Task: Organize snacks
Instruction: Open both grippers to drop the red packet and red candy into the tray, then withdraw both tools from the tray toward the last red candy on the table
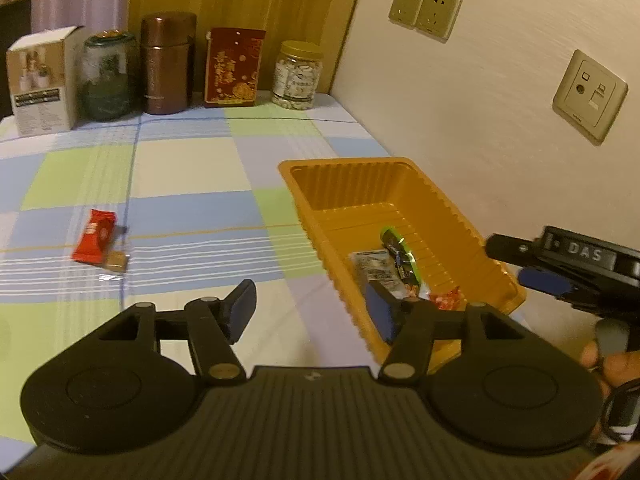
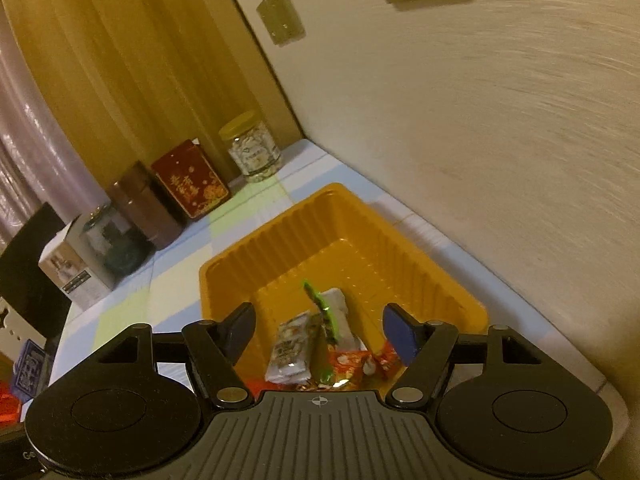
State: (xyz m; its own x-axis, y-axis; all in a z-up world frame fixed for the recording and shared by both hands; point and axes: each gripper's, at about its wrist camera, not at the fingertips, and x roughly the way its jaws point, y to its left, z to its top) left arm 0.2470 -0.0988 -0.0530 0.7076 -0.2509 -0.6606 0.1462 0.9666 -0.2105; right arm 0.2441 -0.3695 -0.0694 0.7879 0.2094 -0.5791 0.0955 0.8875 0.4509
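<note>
An orange plastic tray (image 1: 360,168) stands on the checked tablecloth beside the right wall. In its near end lie a green-and-black packet (image 1: 400,256), a white packet (image 1: 374,268) and red wrapped sweets (image 1: 446,298). My left gripper (image 1: 312,308) hangs open over the tray's left rim, with nothing between its fingers. My right gripper (image 2: 320,324) is open above the tray (image 2: 248,248), and the green packet (image 2: 326,316), white packet (image 2: 290,350) and red sweets (image 2: 352,360) lie below it, untouched. A red snack packet (image 1: 94,236) and a small brown sweet (image 1: 116,262) lie on the cloth at the left.
Along the table's back edge stand a white box (image 1: 40,84), a green glass jar (image 1: 108,76), a brown canister (image 1: 168,64), a red tin (image 1: 232,68) and a yellow-lidded jar (image 1: 298,76). The wall with sockets (image 1: 588,96) runs close along the tray's right side.
</note>
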